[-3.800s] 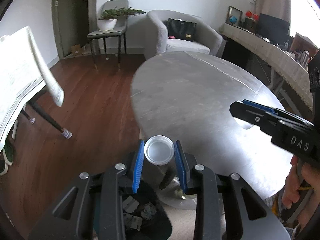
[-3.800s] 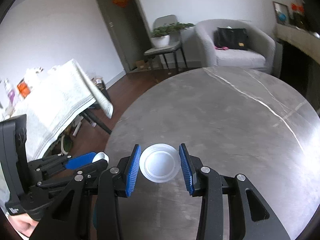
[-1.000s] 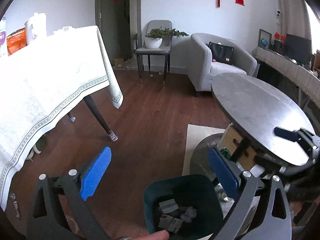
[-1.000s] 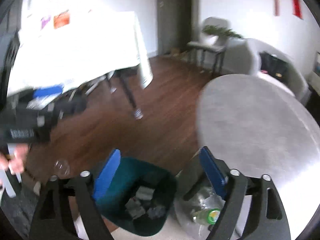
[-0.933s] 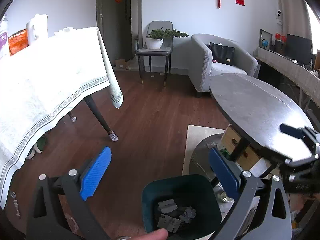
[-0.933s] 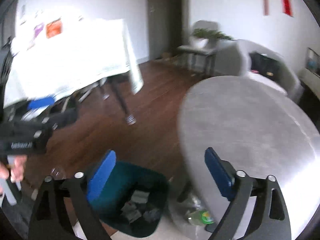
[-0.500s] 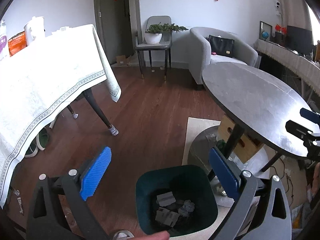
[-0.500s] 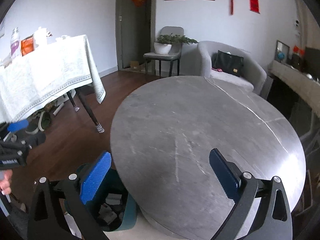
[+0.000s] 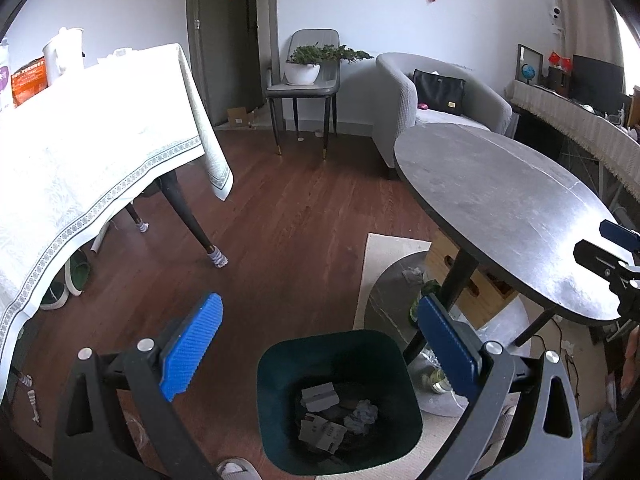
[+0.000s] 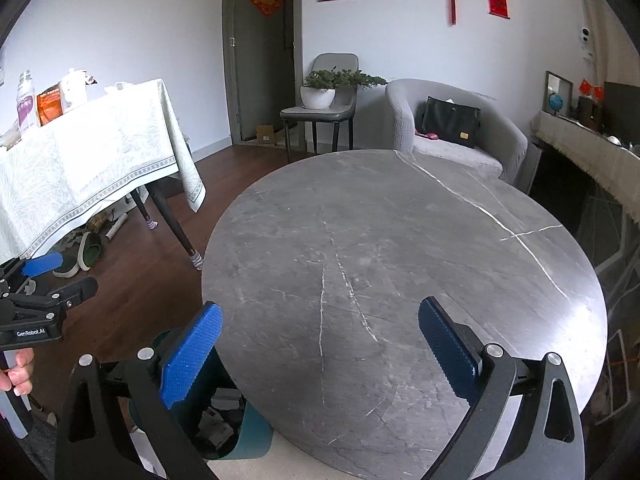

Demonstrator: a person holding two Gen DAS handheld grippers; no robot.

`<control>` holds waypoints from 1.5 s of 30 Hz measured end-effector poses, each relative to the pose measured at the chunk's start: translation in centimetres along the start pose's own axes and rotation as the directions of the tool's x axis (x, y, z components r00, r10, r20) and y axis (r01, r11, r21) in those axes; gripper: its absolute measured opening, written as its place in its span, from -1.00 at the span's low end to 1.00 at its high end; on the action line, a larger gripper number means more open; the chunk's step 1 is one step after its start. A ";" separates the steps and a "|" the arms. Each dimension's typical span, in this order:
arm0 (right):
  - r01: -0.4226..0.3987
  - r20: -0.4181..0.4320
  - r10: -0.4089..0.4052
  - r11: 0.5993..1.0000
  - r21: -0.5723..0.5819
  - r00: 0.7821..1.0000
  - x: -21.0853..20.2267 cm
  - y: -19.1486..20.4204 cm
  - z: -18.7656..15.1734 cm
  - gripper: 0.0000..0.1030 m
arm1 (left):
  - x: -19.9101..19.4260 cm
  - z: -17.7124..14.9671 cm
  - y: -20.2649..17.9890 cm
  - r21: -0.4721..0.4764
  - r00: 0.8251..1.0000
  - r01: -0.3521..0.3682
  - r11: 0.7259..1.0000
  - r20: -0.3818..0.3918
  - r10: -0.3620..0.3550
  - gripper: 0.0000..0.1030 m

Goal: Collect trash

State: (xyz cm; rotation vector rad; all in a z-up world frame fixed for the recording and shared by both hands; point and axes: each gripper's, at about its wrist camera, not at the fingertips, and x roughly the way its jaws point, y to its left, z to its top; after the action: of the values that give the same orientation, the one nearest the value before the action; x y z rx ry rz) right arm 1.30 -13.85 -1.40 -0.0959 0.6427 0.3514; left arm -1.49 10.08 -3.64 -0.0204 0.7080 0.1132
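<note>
Left wrist view: bin point(image 9: 340, 400) of scraps on the floor.
Both grippers' jaws spread wide, empty; right gripper point(image 10: 320, 344) over the desk point(image 10: 400, 240).

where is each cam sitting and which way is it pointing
Left wrist: on the left gripper, angled down at the green bin on the floor; its open jaws show, with the right gripper at the right edge.
Right wrist: on the right gripper, angled down across the round grey table; its open jaws show, with the left gripper and a hand at the left edge.
Shared: bin, round table, armchair, plant chair, white-clothed table.
</note>
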 end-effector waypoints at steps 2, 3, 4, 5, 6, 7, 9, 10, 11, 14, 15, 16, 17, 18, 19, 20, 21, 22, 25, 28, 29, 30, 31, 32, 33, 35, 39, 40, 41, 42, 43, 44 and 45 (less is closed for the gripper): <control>-0.005 0.001 0.005 1.000 0.004 1.000 -0.2 -0.2 -0.1 0.93 | 0.0 0.0 -0.2 0.005 1.000 -0.002 1.000 -0.001 0.002 0.93; -0.006 0.002 0.006 1.000 0.004 1.000 -0.3 -0.2 -0.2 0.93 | 0.0 0.0 -0.3 0.008 1.000 -0.003 1.000 -0.001 0.003 0.93; -0.007 0.003 0.007 1.000 0.003 1.000 -0.3 -0.3 -0.2 0.93 | 0.0 0.0 -0.3 0.008 1.000 -0.003 1.000 0.000 0.003 0.93; -0.009 0.006 0.009 1.000 0.003 1.000 -0.4 -0.3 -0.1 0.93 | 0.0 0.0 -0.3 0.008 1.000 -0.003 1.000 -0.001 0.003 0.93; -0.011 0.007 0.011 1.000 0.002 1.000 -0.4 -0.3 -0.1 0.93 | 0.0 0.0 -0.4 0.009 1.000 -0.004 1.000 0.000 0.004 0.93; -0.013 0.007 0.013 1.000 0.001 1.000 -0.4 -0.4 -0.1 0.93 | -0.1 0.0 -0.4 0.008 1.000 -0.005 1.000 0.001 0.005 0.93; -0.014 0.008 0.014 1.000 0.002 1.000 -0.4 -0.4 -0.1 0.93 | -0.1 0.0 -0.5 0.008 1.000 -0.005 1.000 0.002 0.005 0.93; -0.014 0.009 0.014 1.000 0.003 1.000 -0.4 -0.4 -0.1 0.93 | -0.1 0.0 -0.5 0.008 1.000 -0.005 1.000 0.002 0.005 0.93; -0.014 0.012 0.014 1.000 0.004 1.000 -0.5 -0.4 -0.1 0.93 | -0.1 0.0 -0.5 0.008 1.000 -0.005 1.000 0.001 0.005 0.93; -0.015 0.011 0.015 1.000 0.003 1.000 -0.4 -0.4 0.0 0.93 | 0.0 0.0 -0.5 0.009 1.000 -0.003 1.000 0.002 0.003 0.93; -0.017 0.010 0.017 1.000 0.003 1.000 -0.4 -0.4 0.0 0.93 | 0.0 0.0 -0.5 0.010 1.000 -0.003 1.000 0.002 0.003 0.93; -0.018 0.009 0.018 1.000 0.003 1.000 -0.4 -0.4 0.0 0.93 | -0.1 0.0 -0.5 0.010 1.000 -0.005 1.000 0.003 0.004 0.93; -0.019 0.007 0.019 1.000 0.003 1.000 -0.4 -0.4 0.0 0.93 | -0.1 0.0 -0.5 0.009 1.000 -0.003 1.000 0.002 0.003 0.93; -0.019 0.007 0.019 1.000 0.003 1.000 -0.4 -0.4 0.1 0.93 | -0.1 0.0 -0.5 0.010 1.000 -0.001 1.000 0.002 0.001 0.93; -0.020 0.009 0.020 1.000 0.004 1.000 -0.4 -0.4 0.1 0.93 | 0.0 0.0 -0.6 0.011 1.000 -0.002 1.000 0.001 0.002 0.93; -0.022 0.010 0.021 1.000 0.004 1.000 -0.5 -0.4 0.1 0.93 | 0.0 0.0 -0.6 0.012 1.000 -0.003 1.000 0.000 0.003 0.93; -0.021 0.012 0.021 1.000 0.005 1.000 -0.5 -0.4 0.1 0.93 | 0.0 0.0 -0.6 0.012 1.000 -0.003 1.000 0.000 0.003 0.93; -0.022 0.015 0.022 1.000 0.006 1.000 -0.6 -0.4 0.1 0.93 | 0.0 0.1 -0.6 0.013 1.000 -0.004 1.000 0.001 0.004 0.93; -0.022 0.020 0.022 1.000 0.009 1.000 -0.6 -0.4 0.1 0.93 | 0.0 0.1 -0.6 0.012 1.000 -0.002 1.000 0.001 0.002 0.93; -0.027 0.018 0.027 1.000 0.011 0.999 -0.6 -0.5 0.2 0.93 | 0.0 0.1 -0.7 0.013 1.000 0.001 1.000 0.001 -0.001 0.93; -0.027 0.018 0.027 1.000 0.012 0.999 -0.6 -0.4 0.2 0.93 | 0.0 0.1 -0.7 0.013 1.000 0.002 1.000 0.001 -0.002 0.93; -0.027 0.017 0.026 1.000 0.012 1.000 -0.6 -0.4 0.2 0.93 | 0.0 0.1 -0.7 0.013 1.000 0.004 1.000 0.001 -0.004 0.93; -0.027 0.016 0.027 1.000 0.012 0.999 -0.6 -0.4 0.2 0.93 | 0.0 0.2 -0.7 0.013 1.000 0.005 1.000 0.003 -0.005 0.93; -0.028 0.019 0.028 1.000 0.012 0.999 -0.7 -0.4 0.2 0.93 | 0.0 0.2 -0.6 0.013 1.000 0.005 1.000 0.004 -0.005 0.93; -0.026 0.018 0.026 1.000 0.012 0.999 -0.7 -0.4 0.2 0.93 | 0.0 0.2 -0.6 0.012 1.000 0.006 1.000 0.004 -0.006 0.93; -0.028 0.018 0.027 1.000 0.014 0.999 -0.7 -0.5 0.2 0.93 | -0.1 0.1 -0.6 0.010 1.000 0.007 1.000 0.003 -0.007 0.93; -0.030 0.010 0.030 0.999 0.012 0.999 -0.6 -0.4 0.3 0.93 | -0.1 0.2 -0.6 0.010 1.000 0.007 1.000 0.004 -0.008 0.93; -0.030 0.010 0.030 0.999 0.013 1.000 -0.6 -0.3 0.3 0.93 | -0.1 0.2 -0.7 0.010 1.000 0.008 1.000 0.004 -0.008 0.93; -0.030 0.010 0.030 0.999 0.012 0.999 -0.5 -0.3 0.3 0.93 | -0.1 0.2 -0.7 0.011 1.000 0.009 1.000 0.004 -0.009 0.93; -0.030 0.011 0.030 0.999 0.013 1.000 -0.5 -0.3 0.3 0.93 | 0.0 0.2 -0.7 0.010 1.000 0.009 1.000 0.004 -0.009 0.93; -0.029 0.011 0.029 0.999 0.014 1.000 -0.5 -0.3 0.3 0.93 | -0.1 0.2 -0.7 0.009 1.000 0.009 1.000 0.004 -0.009 0.93; -0.029 0.012 0.029 0.999 0.016 1.000 -0.5 -0.4 0.3 0.93 | -0.1 0.1 -0.7 0.010 1.000 0.009 1.000 0.005 -0.009 0.93; -0.031 0.007 0.031 0.999 0.020 0.999 -0.5 -0.3 0.3 0.93 | -0.1 0.2 -0.7 0.009 1.000 0.008 1.000 0.006 -0.009 0.93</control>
State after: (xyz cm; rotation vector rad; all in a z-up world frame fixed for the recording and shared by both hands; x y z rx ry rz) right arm 1.24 -14.23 -0.86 -0.0652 0.6417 0.3752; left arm -1.33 9.37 -3.48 -0.0146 0.7027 0.1019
